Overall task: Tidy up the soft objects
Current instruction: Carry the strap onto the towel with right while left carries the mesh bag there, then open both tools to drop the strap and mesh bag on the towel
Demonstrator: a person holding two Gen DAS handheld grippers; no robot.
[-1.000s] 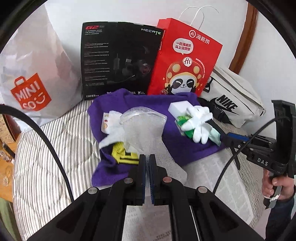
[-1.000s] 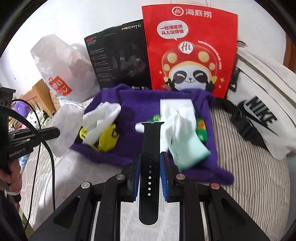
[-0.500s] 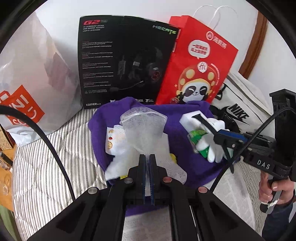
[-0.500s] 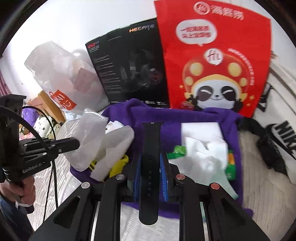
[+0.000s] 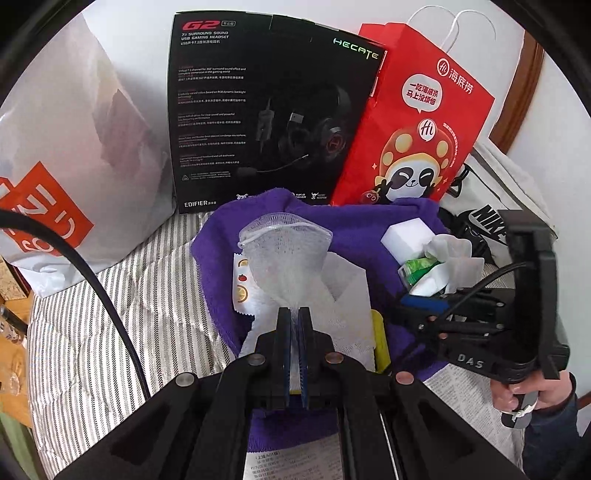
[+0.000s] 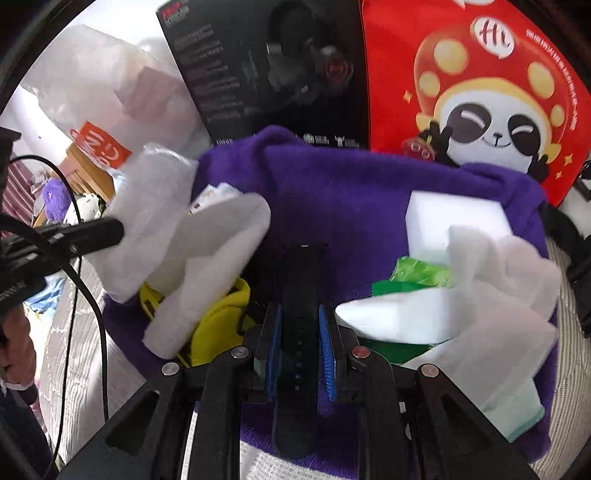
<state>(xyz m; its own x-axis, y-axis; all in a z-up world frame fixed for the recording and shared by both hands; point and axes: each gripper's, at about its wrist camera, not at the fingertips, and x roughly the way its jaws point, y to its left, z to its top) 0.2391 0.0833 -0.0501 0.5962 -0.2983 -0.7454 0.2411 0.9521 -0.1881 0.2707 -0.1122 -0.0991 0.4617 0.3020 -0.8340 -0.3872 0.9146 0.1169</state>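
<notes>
I had the left gripper (image 5: 294, 321) jaws pinching the white mesh pouch (image 5: 286, 254) and the right gripper (image 6: 300, 325) jaws clamping the black strap (image 6: 300, 325) above the purple towel (image 6: 332, 192) on the striped bed (image 5: 122, 295).

Both hand-held grippers closer over the purple towel (image 5: 354, 236) now.

Ahead of you, a plain white wall (image 5: 295, 11) fills the far side, lit by soft, even daylight. To your front right, a curved brown wooden frame (image 5: 521, 85) stands against it. Below you spreads a grey-and-white striped quilt (image 5: 110, 295). Off to your left, low wooden furniture (image 6: 86, 170) sits beyond the quilt's edge, its top cluttered and blurred.
</notes>
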